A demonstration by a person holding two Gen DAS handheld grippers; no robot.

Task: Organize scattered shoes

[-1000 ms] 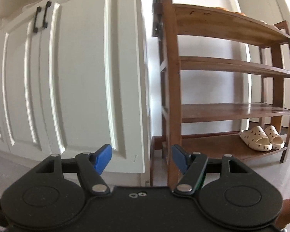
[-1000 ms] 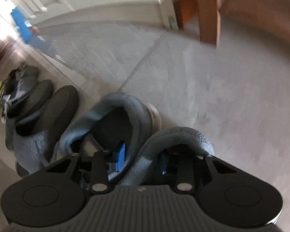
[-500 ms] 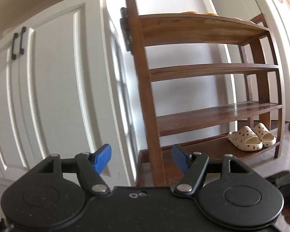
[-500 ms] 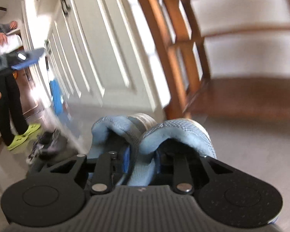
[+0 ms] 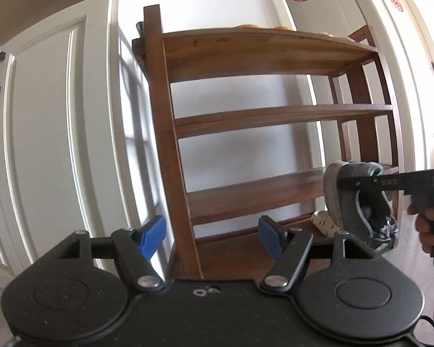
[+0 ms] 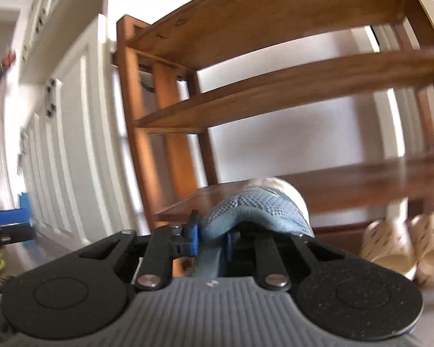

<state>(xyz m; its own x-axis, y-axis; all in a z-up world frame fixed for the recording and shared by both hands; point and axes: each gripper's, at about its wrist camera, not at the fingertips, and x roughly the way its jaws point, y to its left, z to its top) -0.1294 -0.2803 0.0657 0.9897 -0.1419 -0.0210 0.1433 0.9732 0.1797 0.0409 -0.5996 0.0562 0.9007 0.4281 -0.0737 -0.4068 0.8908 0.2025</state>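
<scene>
- Right tool (image 6: pixel 212 238): jaws closing, clamped on a grey shoe (image 6: pixel 257 211), held off the floor.
- Shoe rack (image 6: pixel 275 92): directly ahead of the right tool.
- Left tool (image 5: pixel 211 235): wide, empty.

My left claw (image 5: pixel 212 235) points level at the wooden shoe rack (image 5: pixel 170 144), its blue pads (image 5: pixel 152 235) standing wide apart with nothing between them; white cabinet doors (image 5: pixel 43 144) fill the left side; at the right edge my right claw (image 5: pixel 358 183) is closing on a grey-blue shoe (image 5: pixel 361 208), which hangs toe-down in front of the lower shelves; a beige slipper (image 5: pixel 322 221) peeks out on the bottom shelf behind it; my hand (image 5: pixel 428 222) grips the handle.
</scene>
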